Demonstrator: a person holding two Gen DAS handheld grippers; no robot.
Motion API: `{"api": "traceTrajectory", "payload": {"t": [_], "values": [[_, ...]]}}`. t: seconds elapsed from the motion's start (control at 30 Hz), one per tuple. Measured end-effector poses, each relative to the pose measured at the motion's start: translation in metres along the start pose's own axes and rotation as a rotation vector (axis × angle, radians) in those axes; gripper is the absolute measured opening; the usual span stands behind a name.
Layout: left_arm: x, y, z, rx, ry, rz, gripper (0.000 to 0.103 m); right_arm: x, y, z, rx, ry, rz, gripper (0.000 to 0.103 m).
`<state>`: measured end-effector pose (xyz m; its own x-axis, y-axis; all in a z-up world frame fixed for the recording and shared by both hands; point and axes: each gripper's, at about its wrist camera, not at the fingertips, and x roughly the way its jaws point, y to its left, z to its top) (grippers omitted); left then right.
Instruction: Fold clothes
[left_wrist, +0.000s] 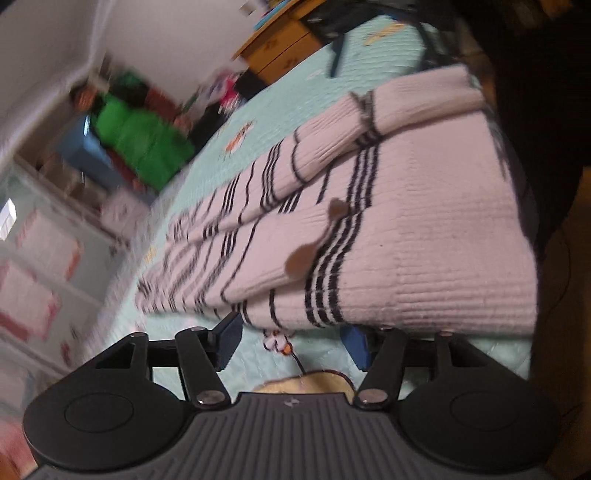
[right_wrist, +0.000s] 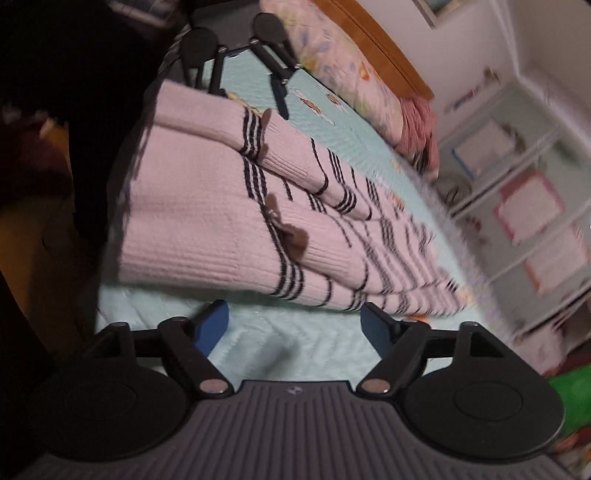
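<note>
One pink striped sweater (left_wrist: 388, 221) lies folded on the bed (left_wrist: 332, 74), just ahead of both hand-held grippers, with two brown buttons (left_wrist: 301, 258) showing on its front. The left hand-held gripper (left_wrist: 291, 345) hangs just short of the sweater's near edge, jaws wide and empty. The right hand-held gripper (right_wrist: 295, 328) sits the same way at the opposite side, jaws wide, nothing between its two blue pads (right_wrist: 212, 326).

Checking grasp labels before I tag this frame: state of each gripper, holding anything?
Left gripper: open, empty, just short of the pink ribbed knit sweater with black stripes.
Right gripper: open, empty, over the pale mint quilted bedspread.
</note>
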<state>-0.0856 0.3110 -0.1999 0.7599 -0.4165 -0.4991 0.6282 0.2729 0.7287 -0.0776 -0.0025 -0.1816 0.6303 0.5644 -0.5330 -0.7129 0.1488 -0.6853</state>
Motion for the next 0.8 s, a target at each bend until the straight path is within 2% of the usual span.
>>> {"api": "traceTrajectory", "payload": {"t": [0.07, 0.2, 0.4, 0.5, 0.57, 0.6, 0.63, 0.67, 0.7, 0.73, 0.8], "values": [[0.001, -0.005, 0.001, 0.071, -0.031, 0.014, 0.065, 0.002, 0.005, 0.002, -0.085, -0.029, -0.009, 0.085], [0.008, -0.002, 0.004, 0.152, -0.075, 0.004, 0.067, 0.008, 0.01, 0.005, -0.181, -0.103, -0.026, 0.088], [0.012, 0.0, 0.008, 0.222, -0.126, -0.007, 0.068, 0.018, 0.01, 0.014, -0.217, -0.208, -0.029, 0.089], [0.015, 0.002, 0.009, 0.239, -0.144, -0.026, 0.068, 0.021, 0.006, 0.02, -0.223, -0.228, -0.012, 0.087], [0.016, 0.005, 0.009, 0.239, -0.149, -0.044, 0.068, 0.023, 0.005, 0.025, -0.221, -0.216, 0.005, 0.073], [0.016, 0.007, 0.009, 0.238, -0.151, -0.056, 0.064, 0.024, 0.004, 0.027, -0.22, -0.21, 0.013, 0.068], [0.016, 0.008, 0.008, 0.241, -0.155, -0.077, 0.054, 0.025, 0.006, 0.029, -0.219, -0.199, 0.021, 0.06], [0.015, 0.009, 0.007, 0.245, -0.157, -0.103, 0.048, 0.025, 0.007, 0.03, -0.205, -0.185, 0.033, 0.052], [0.014, 0.008, 0.007, 0.251, -0.156, -0.121, 0.041, 0.025, 0.007, 0.032, -0.19, -0.17, 0.046, 0.048], [0.013, 0.007, 0.007, 0.259, -0.156, -0.127, 0.038, 0.025, 0.008, 0.033, -0.174, -0.159, 0.048, 0.043], [0.012, 0.008, 0.009, 0.248, -0.145, -0.141, 0.033, 0.024, 0.009, 0.036, -0.145, -0.145, 0.041, 0.04]]}}
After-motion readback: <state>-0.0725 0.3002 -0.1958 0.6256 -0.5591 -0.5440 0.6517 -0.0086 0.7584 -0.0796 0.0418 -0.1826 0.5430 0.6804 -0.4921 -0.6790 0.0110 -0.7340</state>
